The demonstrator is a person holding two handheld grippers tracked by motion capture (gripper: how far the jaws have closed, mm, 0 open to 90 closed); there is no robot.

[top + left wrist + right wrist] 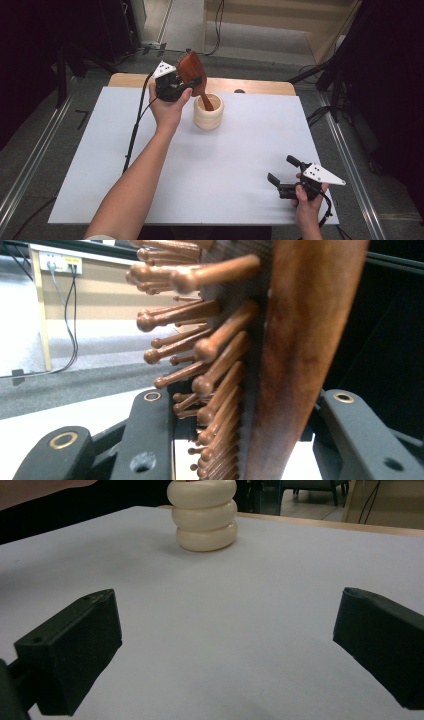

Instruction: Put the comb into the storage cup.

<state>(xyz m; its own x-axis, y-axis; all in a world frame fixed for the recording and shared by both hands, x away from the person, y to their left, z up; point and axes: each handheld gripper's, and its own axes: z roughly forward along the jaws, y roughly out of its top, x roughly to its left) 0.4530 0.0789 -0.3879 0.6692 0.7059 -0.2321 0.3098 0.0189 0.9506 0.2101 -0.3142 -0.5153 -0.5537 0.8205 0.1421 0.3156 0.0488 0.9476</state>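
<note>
Wooden hairbrush (191, 69) with round-tipped pegs stands in ribbed cream holder (208, 112).

Left gripper (192, 86) raised, fingers clamped; right gripper (283, 175) low, fingers spread

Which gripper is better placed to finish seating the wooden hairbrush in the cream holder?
Left. The left gripper is shut on the hairbrush, whose handle already dips into the cream holder. The right gripper is open at the table's near right edge, far from both.
</note>
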